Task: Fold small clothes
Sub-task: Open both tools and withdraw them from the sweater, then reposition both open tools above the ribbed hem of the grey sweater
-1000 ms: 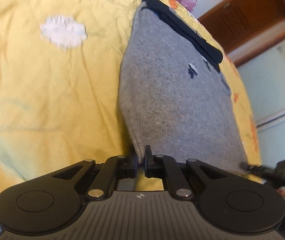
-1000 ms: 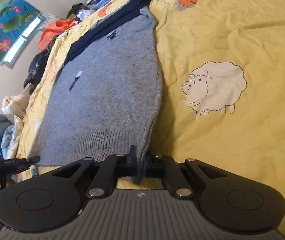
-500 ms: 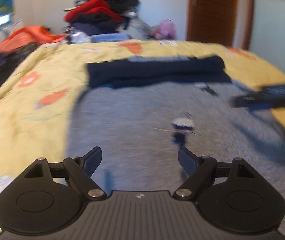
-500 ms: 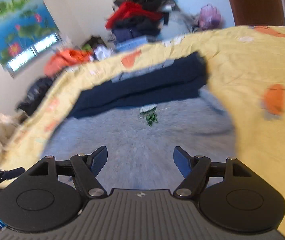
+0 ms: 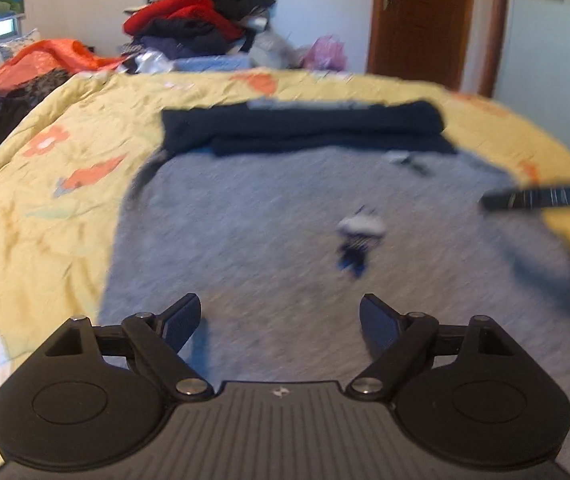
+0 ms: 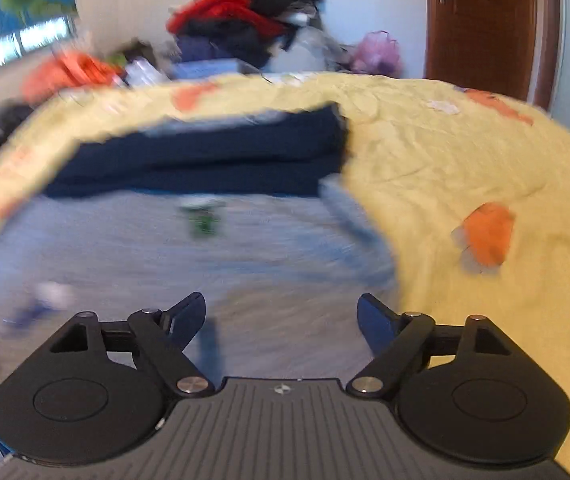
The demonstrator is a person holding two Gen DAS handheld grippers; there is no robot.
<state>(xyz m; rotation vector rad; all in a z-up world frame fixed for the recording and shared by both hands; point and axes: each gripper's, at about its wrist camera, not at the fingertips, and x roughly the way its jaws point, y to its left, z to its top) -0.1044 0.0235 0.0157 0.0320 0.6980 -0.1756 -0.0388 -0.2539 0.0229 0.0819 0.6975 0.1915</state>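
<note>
A grey knit sweater (image 5: pixel 253 232) with small embroidered figures lies flat on the yellow bedspread (image 5: pixel 45 208); it also shows in the right wrist view (image 6: pixel 165 264). A folded navy garment (image 5: pixel 305 128) lies along its far edge, also in the right wrist view (image 6: pixel 213 156). My left gripper (image 5: pixel 279 318) is open and empty above the sweater's near left part. My right gripper (image 6: pixel 281 316) is open and empty above its near right part; its finger shows at the right edge of the left wrist view (image 5: pixel 541 198).
A pile of red, black and navy clothes (image 5: pixel 201 16) stands beyond the bed, orange fabric (image 5: pixel 45 60) to its left. A brown door (image 5: pixel 421 20) is at the back right. The bedspread (image 6: pixel 485 184) extends to the right of the sweater.
Both grippers have let go of the sweater's hem and opened. Both have lifted and tilted to look along the bed; the sweater now lies flat.
</note>
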